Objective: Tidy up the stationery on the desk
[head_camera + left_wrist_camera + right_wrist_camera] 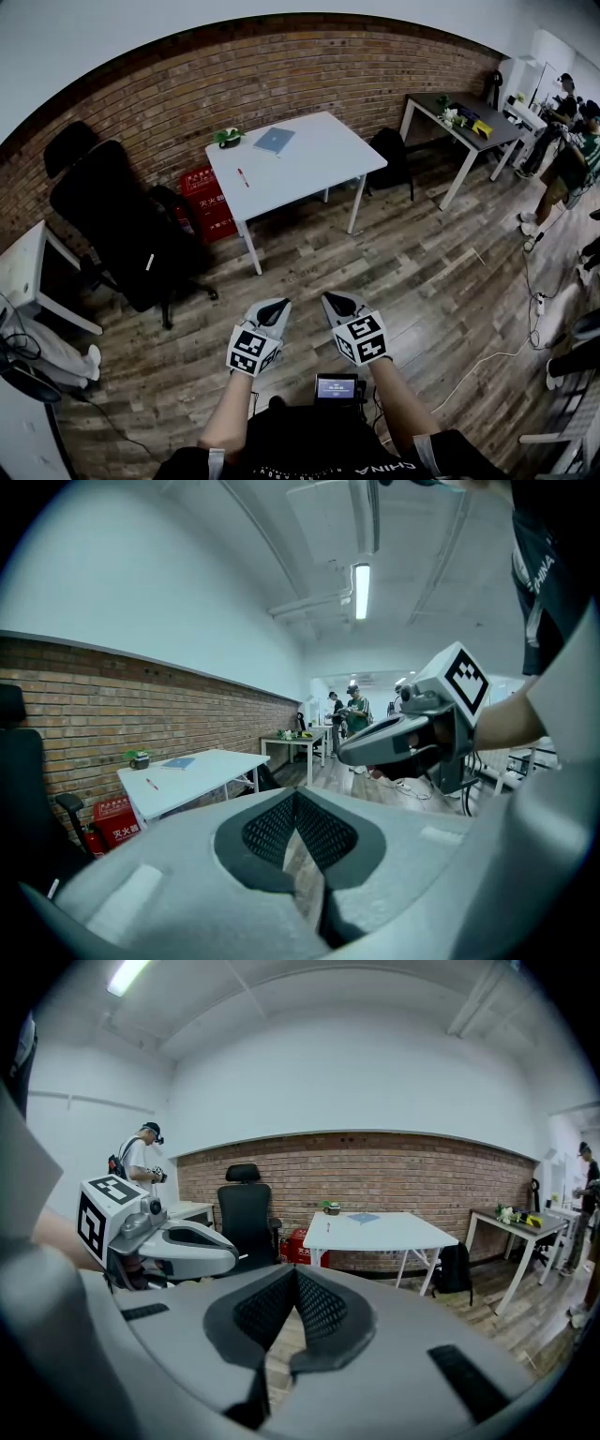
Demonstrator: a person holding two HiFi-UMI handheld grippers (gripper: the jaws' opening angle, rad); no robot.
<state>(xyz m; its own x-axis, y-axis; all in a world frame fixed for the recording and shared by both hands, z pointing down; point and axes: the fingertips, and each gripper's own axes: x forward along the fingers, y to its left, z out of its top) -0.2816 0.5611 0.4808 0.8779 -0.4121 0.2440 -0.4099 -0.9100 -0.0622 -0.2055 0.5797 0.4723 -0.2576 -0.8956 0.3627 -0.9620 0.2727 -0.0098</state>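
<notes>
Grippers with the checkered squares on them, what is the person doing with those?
A person stands on the wooden floor, well back from the white desk, with a gripper in each hand. The left gripper and the right gripper are both shut and hold nothing. On the desk lie a red pen and a blue notebook, with a small potted plant at the corner. Nothing has been picked up yet.

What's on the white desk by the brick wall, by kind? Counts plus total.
Potted plant: 1
Blue notebook: 1
Red pen: 1
Total: 3, all on the white desk
</notes>
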